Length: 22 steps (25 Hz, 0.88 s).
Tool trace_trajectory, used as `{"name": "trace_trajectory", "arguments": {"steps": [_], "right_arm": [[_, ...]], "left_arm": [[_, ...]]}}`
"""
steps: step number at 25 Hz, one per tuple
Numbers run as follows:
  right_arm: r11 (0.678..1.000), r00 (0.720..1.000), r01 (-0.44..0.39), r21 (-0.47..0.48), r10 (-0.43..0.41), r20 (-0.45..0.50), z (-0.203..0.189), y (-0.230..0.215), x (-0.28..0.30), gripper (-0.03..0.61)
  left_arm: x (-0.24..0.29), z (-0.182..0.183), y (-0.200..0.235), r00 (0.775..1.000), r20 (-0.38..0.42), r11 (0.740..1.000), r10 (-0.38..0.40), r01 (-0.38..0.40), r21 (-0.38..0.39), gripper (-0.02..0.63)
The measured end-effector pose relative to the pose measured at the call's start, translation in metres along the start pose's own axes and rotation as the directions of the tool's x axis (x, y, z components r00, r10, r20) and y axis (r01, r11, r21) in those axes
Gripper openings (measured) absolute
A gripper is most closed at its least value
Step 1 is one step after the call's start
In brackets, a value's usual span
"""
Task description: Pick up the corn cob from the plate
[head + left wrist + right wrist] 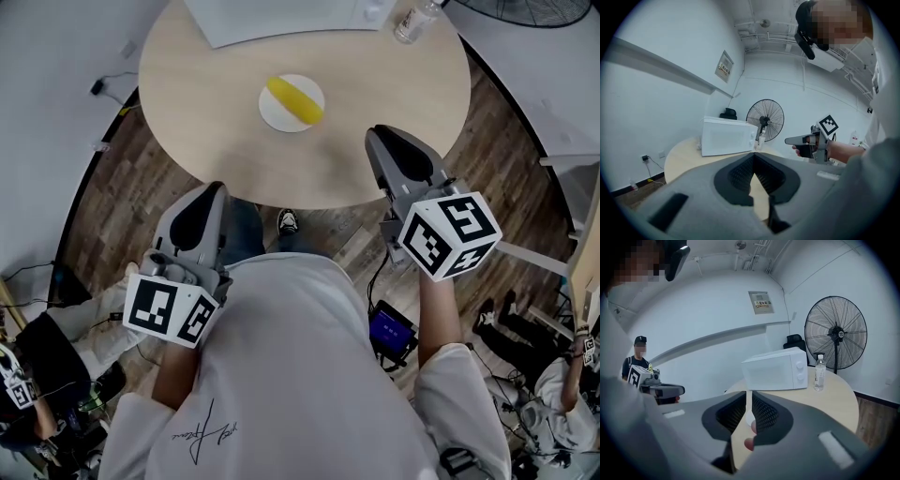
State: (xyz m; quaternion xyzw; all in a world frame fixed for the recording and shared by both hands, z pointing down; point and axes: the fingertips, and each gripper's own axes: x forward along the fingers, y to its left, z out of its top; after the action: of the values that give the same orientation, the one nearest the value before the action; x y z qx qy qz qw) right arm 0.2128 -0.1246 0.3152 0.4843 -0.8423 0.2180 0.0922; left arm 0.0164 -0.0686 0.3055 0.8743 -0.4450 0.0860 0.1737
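The left gripper [753,154] has its two dark, ribbed pads pressed together at the tips, with nothing between them. The right gripper [749,392] has its pads slightly spread, leaving a narrow upright slit that holds nothing. A pale sliver and a pinkish blur show through that slit, and I cannot tell what they are. Both grippers have smooth grey shells. Each carries a marker cube [450,234] with black and white squares at the wrist end.

From the head view, both are held low and close to the person's body and point forward with a slight downward tilt. The right tips reach just over the near rim of the worktop [206,122], while the left tips sit about at that rim.

The worktop is round, pale wood, and stands on a floor [141,206] of dark wood planks. The corn cob [294,100], yellow and oblong, lies on a small round white plate [277,114] near the worktop's middle, well apart from both grippers.

Only the gripper views show the far side upright. There, a boxy white microwave [774,369] stands beside a clear plastic bottle [819,372], and a black wire-caged fan [836,333] stands behind them.
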Motion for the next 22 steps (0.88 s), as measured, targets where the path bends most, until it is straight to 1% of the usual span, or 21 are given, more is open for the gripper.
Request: {"name": "trace_trajectory", "arguments": {"steps": [11,22], "right_arm": [[1.0,0.998,-0.014,-0.014,0.013,-0.063,-0.007,-0.001,0.039,0.06],[0.999,0.992,-0.038,-0.015,0.036,-0.124,-0.015,-0.003,0.079,0.086]], "left_arm": [[0.001,0.0,0.019,1.0,-0.006,1.0,0.017,-0.018,-0.022,0.0],[0.005,-0.004,0.037,0.998,-0.024,0.998,0.05,-0.051,-0.038,0.0]]}}
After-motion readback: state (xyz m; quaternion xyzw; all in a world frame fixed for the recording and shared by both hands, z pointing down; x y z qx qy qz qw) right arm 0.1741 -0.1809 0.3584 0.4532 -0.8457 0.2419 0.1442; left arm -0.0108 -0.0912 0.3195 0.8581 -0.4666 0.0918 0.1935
